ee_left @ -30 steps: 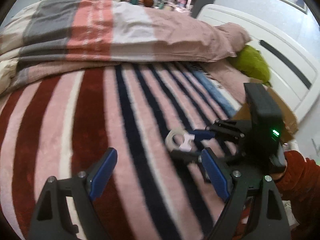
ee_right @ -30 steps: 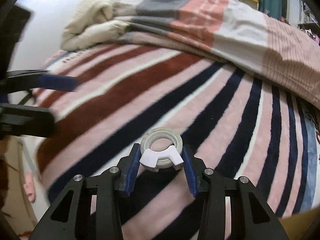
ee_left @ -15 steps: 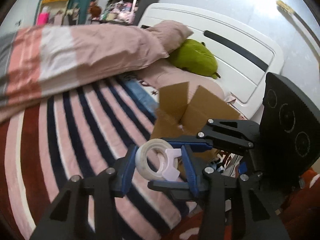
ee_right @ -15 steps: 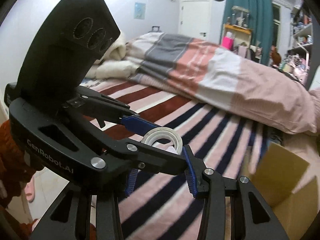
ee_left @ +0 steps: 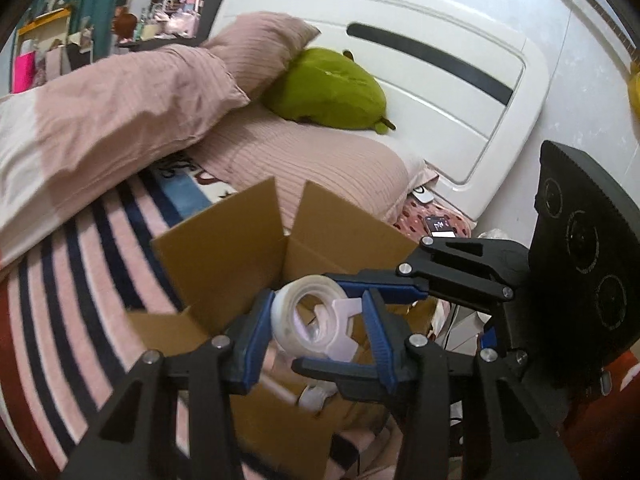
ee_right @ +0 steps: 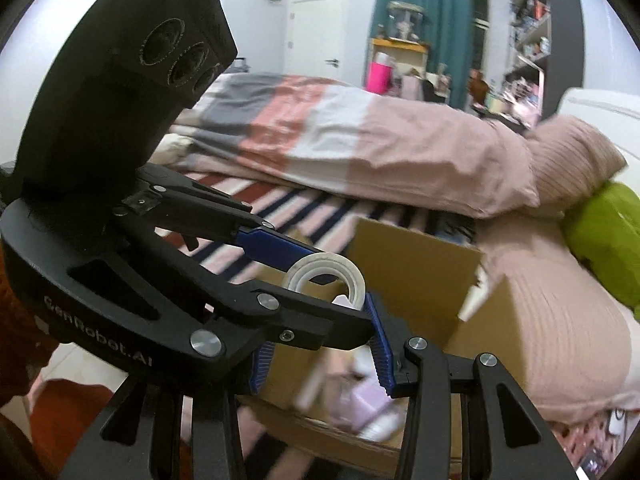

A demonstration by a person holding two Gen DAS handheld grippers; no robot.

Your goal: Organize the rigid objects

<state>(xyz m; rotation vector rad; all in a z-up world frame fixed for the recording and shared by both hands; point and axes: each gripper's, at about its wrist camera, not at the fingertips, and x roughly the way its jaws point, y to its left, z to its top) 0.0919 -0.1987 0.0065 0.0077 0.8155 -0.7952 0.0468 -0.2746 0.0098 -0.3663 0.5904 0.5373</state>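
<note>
While both tools are crowded over the cardboard box (ee_left: 224, 256), the tape roll (ee_left: 310, 322) sits pinched from two directions at once, which looks to me like a handover happening right above the drop zone. From the left wrist view, the left hand-held gripper (ee_left: 316, 332) has its blue pads closed narrow on the roll's flat sides, and the right hand-held gripper (ee_left: 360, 328) comes in from the right side, its pads above and below the same roll. In the right wrist view the right hand-held gripper (ee_right: 320, 328) looks closed narrow too, but the other tool covers most of the contact, so I can't swear it's really gripping. The box stands on the striped bed (ee_left: 80, 280) near the pillow end, flaps up and open, with some pale items already inside, blurry. Holding the roll over the opening makes sense: let go and it falls in. Risk, I'd guess: it clips a flap.
</note>
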